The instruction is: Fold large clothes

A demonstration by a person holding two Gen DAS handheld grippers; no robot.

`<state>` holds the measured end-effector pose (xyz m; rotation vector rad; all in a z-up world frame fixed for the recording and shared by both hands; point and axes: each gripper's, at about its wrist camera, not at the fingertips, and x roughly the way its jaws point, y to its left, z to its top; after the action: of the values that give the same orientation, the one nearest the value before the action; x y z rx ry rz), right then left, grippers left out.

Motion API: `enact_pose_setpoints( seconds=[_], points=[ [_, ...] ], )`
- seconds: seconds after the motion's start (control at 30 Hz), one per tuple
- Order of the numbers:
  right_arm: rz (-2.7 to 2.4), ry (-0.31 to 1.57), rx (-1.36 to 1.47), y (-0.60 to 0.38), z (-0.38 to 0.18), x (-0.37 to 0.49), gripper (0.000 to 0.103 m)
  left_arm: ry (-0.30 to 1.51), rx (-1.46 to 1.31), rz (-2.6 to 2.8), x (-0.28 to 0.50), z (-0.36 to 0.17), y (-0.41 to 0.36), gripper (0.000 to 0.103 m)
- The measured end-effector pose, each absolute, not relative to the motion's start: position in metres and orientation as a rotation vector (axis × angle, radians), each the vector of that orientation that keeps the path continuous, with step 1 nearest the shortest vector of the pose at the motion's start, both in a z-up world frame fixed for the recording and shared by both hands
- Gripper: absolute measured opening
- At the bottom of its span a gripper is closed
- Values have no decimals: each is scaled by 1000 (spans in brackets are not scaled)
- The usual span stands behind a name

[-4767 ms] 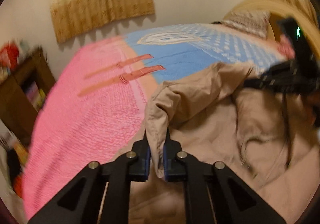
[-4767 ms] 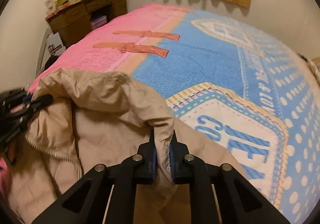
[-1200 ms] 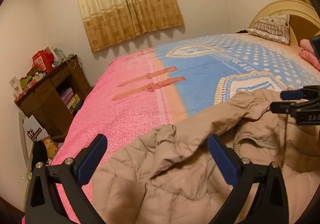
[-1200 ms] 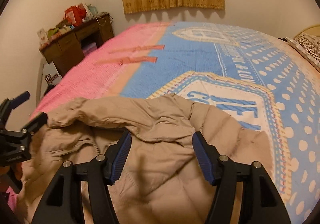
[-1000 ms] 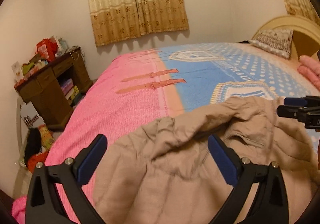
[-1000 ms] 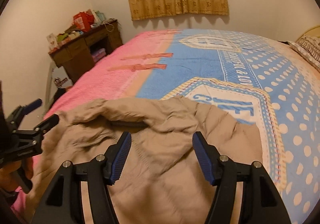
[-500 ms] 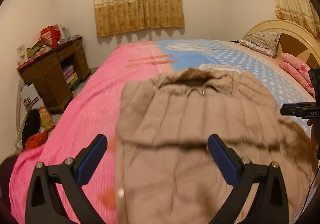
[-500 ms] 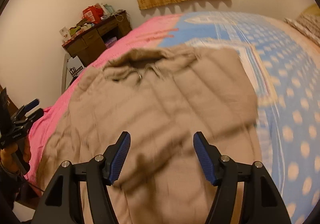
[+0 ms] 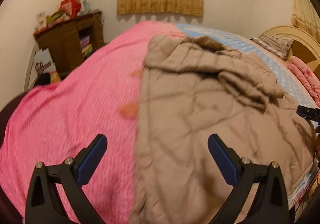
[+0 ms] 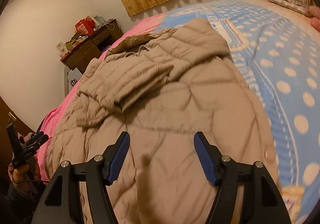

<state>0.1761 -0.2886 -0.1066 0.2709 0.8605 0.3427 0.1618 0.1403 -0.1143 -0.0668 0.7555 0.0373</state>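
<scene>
A large beige quilted jacket (image 9: 200, 114) lies spread on the bed, collar and zip at the far end; it also shows in the right wrist view (image 10: 170, 104), with a sleeve folded across its upper left. My left gripper (image 9: 157, 156) is open and empty, above the jacket's left edge where it meets the pink cover. My right gripper (image 10: 162, 154) is open and empty, above the jacket's lower middle. The left gripper also shows at the left edge of the right wrist view (image 10: 38, 138).
The bed cover is pink (image 9: 70, 114) on the left and blue with white dots (image 10: 290, 54) on the right. A brown desk (image 9: 70, 44) with clutter stands by the wall at left. A pillow (image 9: 274, 44) and headboard are at the right.
Both grippers, earlier shut on the jacket, opened and let go. The jacket went from a bunched heap to lying spread on the bed. Both grippers have drawn back toward its near end.
</scene>
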Motion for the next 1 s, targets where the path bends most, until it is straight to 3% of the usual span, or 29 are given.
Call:
enact_pose_setpoints(
  seconds=[0.1,0.4,0.67,0.83,1.0],
  points=[
    [329,839,277,-292,-109,160,67,791,-98,49,152,-128,148,102],
    [301,787,370,-307,-114,124,68,851,-254,-25,141,-153,150,84],
    [284,784,374,-309,-117,114,68,887,-335,-62,132,-164,153,77],
    [277,784,364,-308,-120,110,68,884,-340,-103,123,-163,147,52],
    [277,783,363,-315,-116,100,68,860,-339,-114,117,-157,147,36]
  ],
)
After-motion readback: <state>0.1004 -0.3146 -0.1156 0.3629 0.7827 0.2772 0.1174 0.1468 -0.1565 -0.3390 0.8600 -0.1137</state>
